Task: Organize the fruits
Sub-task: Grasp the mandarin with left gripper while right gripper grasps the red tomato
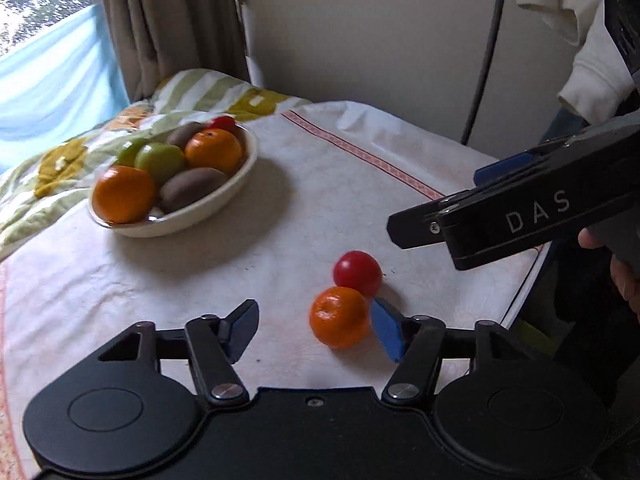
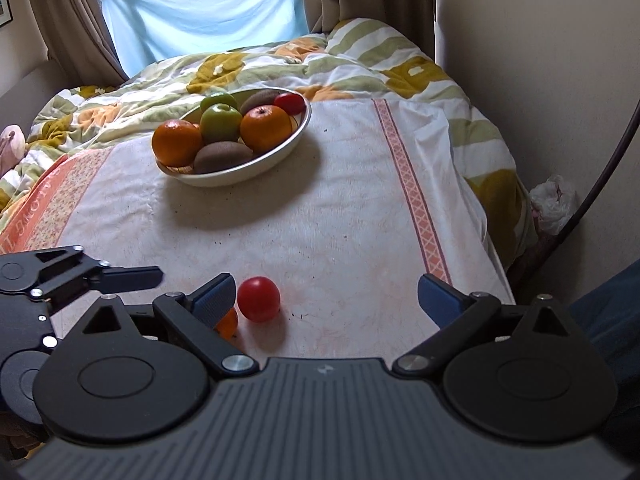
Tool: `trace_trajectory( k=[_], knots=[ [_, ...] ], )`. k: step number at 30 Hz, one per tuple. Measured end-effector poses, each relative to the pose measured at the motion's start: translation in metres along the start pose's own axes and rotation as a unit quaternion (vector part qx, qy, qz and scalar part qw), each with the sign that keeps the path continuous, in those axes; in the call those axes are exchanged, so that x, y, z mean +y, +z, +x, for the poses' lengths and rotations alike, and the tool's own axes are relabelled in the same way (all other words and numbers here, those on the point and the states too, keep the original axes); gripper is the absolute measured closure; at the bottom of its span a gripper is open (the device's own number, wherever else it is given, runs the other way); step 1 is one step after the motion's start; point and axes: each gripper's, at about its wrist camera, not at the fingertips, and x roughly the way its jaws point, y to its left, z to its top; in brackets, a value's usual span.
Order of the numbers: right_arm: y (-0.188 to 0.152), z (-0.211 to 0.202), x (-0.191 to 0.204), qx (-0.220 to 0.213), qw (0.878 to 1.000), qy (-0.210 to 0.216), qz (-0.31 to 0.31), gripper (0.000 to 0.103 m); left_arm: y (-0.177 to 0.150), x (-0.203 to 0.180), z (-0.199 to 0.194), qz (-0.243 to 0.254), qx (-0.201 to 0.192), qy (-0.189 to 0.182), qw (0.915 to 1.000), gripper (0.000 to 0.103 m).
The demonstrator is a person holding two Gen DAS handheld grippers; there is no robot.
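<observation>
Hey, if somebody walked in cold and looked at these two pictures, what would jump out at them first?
Probably the white bowl heaped with oranges, green apples and kiwis, at the far end of the cloth-covered table. Next, the two loose fruits near the front edge: a red tomato touching an orange. The left gripper is open beside that orange, and the right gripper is open next to the tomato.

Left gripper (image 1: 314, 330): matte black linkage arms, silver pivot screws, 2 round black housings, blue pads on its fingertips (image 1: 387, 330). Right gripper (image 2: 326, 296): same build, ribbed grey top plate, white "DAS" lettering along its side. Person's sleeve (image 1: 592, 80): white, ribbed cuff.
</observation>
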Motion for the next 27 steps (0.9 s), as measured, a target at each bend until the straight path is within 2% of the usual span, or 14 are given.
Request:
trace_trajectory(
  k=[9,13,16,19,27],
  knots=[
    [-0.002,0.013,0.001,0.017,1.000,0.008,0.003,0.000,0.000,-0.002,0.022,0.004,0.026,-0.024,0.9994,0.050],
    [-0.001,0.016,0.003,0.021,1.000,0.011,0.002,0.001,-0.001,-0.001,0.022,0.003,0.025,-0.028,0.9993,0.062],
    [-0.002,0.018,0.006,0.024,1.000,0.014,-0.002,0.002,-0.002,-0.001,0.022,0.003,0.025,-0.028,0.9993,0.062],
    [-0.001,0.021,0.009,0.029,0.999,0.019,-0.004,0.013,-0.004,0.000,0.019,0.002,0.023,-0.019,0.9996,0.062],
    [-0.005,0.028,0.015,0.039,0.999,0.030,-0.012,0.021,-0.010,0.011,0.011,-0.011,0.026,0.007,0.9996,0.063]
  ],
)
